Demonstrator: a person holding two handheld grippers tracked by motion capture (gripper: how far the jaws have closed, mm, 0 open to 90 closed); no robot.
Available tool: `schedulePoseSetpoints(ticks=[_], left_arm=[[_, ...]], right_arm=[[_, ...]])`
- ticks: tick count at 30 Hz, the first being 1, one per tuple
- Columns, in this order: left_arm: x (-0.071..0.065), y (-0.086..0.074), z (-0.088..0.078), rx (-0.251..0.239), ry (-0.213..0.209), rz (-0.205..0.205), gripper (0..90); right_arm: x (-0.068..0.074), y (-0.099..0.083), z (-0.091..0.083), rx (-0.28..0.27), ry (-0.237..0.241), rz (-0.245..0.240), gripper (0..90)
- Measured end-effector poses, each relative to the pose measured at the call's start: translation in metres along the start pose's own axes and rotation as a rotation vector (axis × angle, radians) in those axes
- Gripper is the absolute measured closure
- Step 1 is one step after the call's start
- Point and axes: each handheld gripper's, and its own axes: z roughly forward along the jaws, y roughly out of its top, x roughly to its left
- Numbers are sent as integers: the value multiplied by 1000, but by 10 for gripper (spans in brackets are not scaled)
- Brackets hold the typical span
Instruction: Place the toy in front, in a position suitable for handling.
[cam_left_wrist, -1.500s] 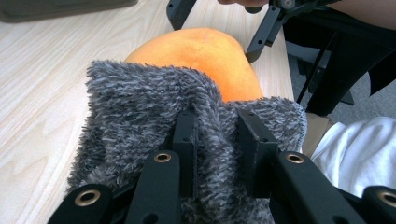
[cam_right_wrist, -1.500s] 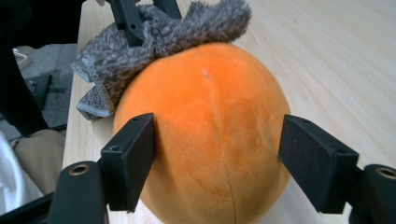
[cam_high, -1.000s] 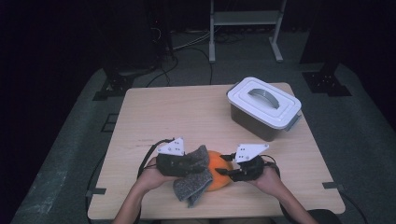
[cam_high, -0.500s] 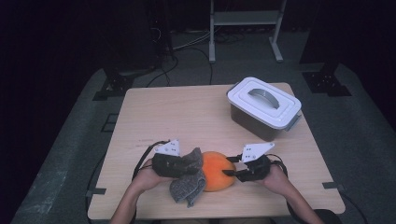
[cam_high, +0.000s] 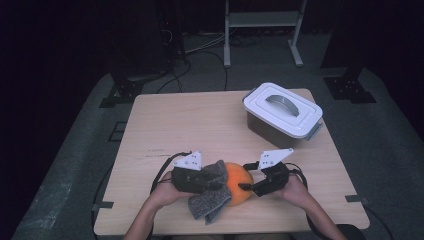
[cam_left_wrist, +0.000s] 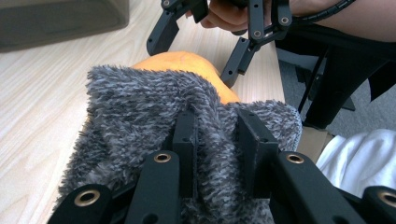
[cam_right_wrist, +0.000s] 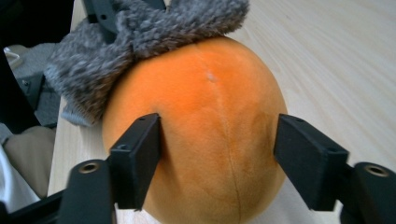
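Cloth (cam_left_wrist: 140, 107), pinched tight in my left claw (cam_high: 212, 182), drapes the orange plush fruit (cam_right_wrist: 205, 126) directly between both claws, while my right claw (cam_right_wrist: 217, 140), jaws just opening, straddles it ungripped.

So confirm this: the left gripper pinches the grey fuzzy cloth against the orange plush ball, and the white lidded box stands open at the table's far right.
Wrong on one point: the high view shows the white lidded box closed, lid on. The left gripper does pinch the grey fuzzy cloth against the orange plush ball.
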Motion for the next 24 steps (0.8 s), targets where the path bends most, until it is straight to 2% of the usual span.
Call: schedulePoseSetpoints(ticks=[2,5,13,18,22,24], left_arm=[[2,-2,-2,0,9,-9,709],[7,-5,-6,5,22,-15,712],[18,-17,-16,7,56,-59,711],[19,-18,-18,15,73,-60,713],[14,-10,-16,-21,53,-58,716],[10,-3,-14,-53,19,-47,715]], right_arm=[[1,-1,2,-1,16,4,377],[3,0,1,3,22,-17,450],[9,1,-1,9,15,-49,479],[12,3,-1,11,-6,-73,484],[16,6,0,2,-22,-90,493],[19,7,1,-5,-26,-105,493]])
